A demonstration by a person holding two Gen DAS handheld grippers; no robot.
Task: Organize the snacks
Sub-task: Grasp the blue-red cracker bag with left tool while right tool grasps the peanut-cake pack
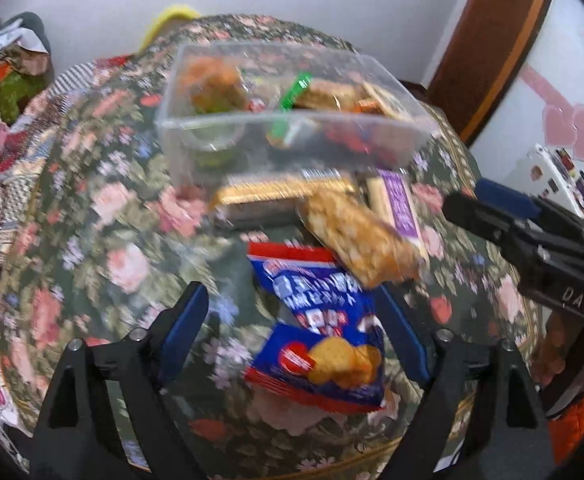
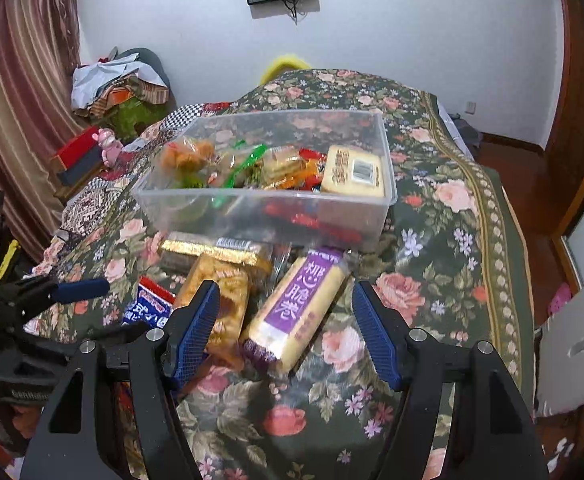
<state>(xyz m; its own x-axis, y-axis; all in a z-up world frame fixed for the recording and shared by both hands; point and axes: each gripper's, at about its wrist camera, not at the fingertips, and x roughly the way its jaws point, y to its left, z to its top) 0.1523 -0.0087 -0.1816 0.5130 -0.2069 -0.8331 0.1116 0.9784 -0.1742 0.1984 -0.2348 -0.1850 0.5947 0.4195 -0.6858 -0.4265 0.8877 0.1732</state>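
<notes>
On the left, the blue biscuit packet [image 1: 316,332] is being framed by the left gripper [image 1: 296,332], whose jaws are being held wide apart with nothing clamped; the packet is lying on the floral cloth [image 1: 103,264] between the blue pads, its long axis running roughly along the fingers, away from the camera. Further right, the purple-labelled wafer pack [image 2: 302,308] is being straddled in the same manner by the right gripper [image 2: 285,334], also spread open and empty. This pack is lying slanted, its far end tilted rightward toward the clear plastic box [image 2: 275,204], which is being kept just beyond the loose snacks. Each gripper is judged nearest to its own packet, with the box straight ahead of both.
</notes>
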